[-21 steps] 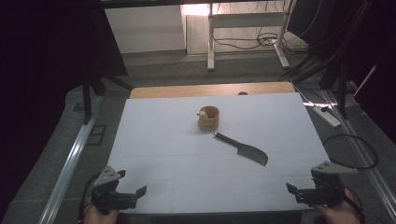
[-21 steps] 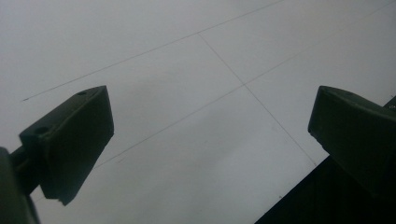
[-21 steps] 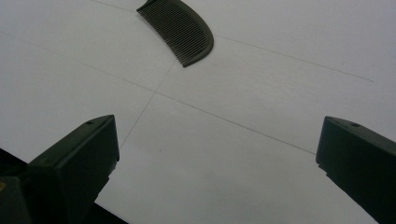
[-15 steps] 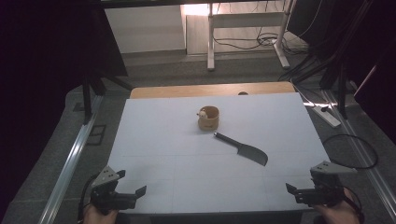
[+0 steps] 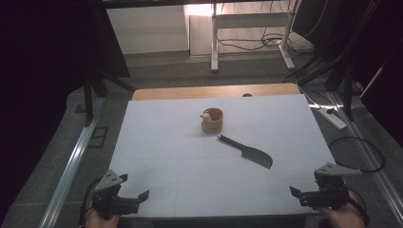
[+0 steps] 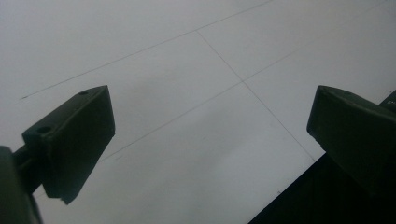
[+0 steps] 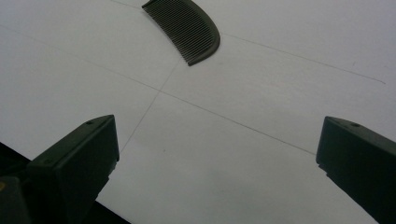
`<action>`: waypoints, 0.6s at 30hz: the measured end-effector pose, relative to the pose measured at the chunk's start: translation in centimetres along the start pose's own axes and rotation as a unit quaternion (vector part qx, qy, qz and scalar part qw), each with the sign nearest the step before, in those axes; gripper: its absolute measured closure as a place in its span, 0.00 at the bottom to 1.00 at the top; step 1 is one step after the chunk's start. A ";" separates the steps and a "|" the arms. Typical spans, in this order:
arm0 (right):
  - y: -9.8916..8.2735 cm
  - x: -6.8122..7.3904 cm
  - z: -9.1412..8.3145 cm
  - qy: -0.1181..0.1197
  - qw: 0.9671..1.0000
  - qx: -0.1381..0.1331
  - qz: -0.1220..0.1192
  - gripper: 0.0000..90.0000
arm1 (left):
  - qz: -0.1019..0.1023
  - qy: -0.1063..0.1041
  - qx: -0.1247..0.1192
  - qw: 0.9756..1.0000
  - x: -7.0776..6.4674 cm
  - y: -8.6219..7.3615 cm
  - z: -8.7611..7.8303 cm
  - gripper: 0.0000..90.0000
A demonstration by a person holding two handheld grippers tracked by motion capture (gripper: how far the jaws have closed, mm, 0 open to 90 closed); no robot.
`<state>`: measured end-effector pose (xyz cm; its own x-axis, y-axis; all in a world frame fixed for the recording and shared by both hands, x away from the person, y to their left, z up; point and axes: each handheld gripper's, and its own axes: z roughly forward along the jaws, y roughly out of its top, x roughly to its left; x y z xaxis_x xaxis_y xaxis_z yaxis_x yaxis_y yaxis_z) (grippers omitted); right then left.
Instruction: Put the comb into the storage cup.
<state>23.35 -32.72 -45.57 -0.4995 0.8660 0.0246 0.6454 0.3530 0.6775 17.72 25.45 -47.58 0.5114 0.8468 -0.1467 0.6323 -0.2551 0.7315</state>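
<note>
White table sheet (image 5: 161,142), dim room behind.
Comb (image 5: 247,152) lay mid-table right of centre, handle cut off in the right gripper view; left gripper (image 5: 127,199) and right gripper (image 5: 304,195) gaped empty at the near corners.

The left claw (image 6: 210,140) looks down along its two black jaws at the white table (image 6: 187,60). The jaws stand wide apart — one at the lower left, one at the right edge — with nothing between them but bare surface. Thin dark lines (image 6: 219,58) cross the white top and meet near the middle of the view, marking it into large squares. At the lower right the table's edge (image 6: 285,186) runs slantwise — past it all is dark.
</note>
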 end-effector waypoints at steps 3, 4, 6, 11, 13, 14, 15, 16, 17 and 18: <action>0.0 0.0 0.0 0.001 1.000 0.001 -0.001 0.00 | -0.005 -0.002 -0.002 1.000 0.1 0.0 0.0 0.02; 0.0 0.0 0.0 0.001 1.000 0.000 -0.002 0.00 | -0.005 -0.002 -0.001 1.000 0.1 0.0 0.0 0.02; 0.0 0.0 0.0 0.000 1.000 0.002 -0.005 0.00 | -0.004 0.001 0.000 1.000 0.0 0.0 0.0 0.02; 0.1 0.1 0.1 0.000 1.000 0.004 -0.006 0.00 | -0.003 0.002 0.002 1.000 0.0 0.0 0.0 0.02; 0.1 0.2 0.1 0.001 1.000 0.005 -0.008 0.00 | -0.003 0.002 0.004 1.000 0.0 0.0 0.0 0.02; 0.1 0.2 0.1 0.001 1.000 0.004 -0.010 0.00 | -0.003 0.002 0.005 1.000 0.0 0.0 0.1 0.02; 0.2 0.3 0.0 0.002 1.000 0.003 -0.012 0.00 | -0.002 0.002 0.007 1.000 0.0 0.0 0.1 0.02; 0.2 0.3 0.0 0.001 1.000 0.001 -0.014 0.00 | -0.002 0.003 0.007 1.000 0.0 0.0 0.1 0.02; 0.2 0.3 0.0 0.001 1.000 -0.002 -0.017 0.00 | -0.002 0.003 0.008 1.000 0.0 0.0 0.1 0.02; 0.2 0.4 0.0 0.001 1.000 -0.006 -0.019 0.00 | -0.003 0.002 0.008 1.000 0.0 0.0 0.1 0.02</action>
<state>23.28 -32.35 -45.38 -0.5247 0.8513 -0.0005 0.6188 0.3818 0.6865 17.82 25.44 -47.62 0.5050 0.8502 -0.1491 0.6445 -0.2565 0.7202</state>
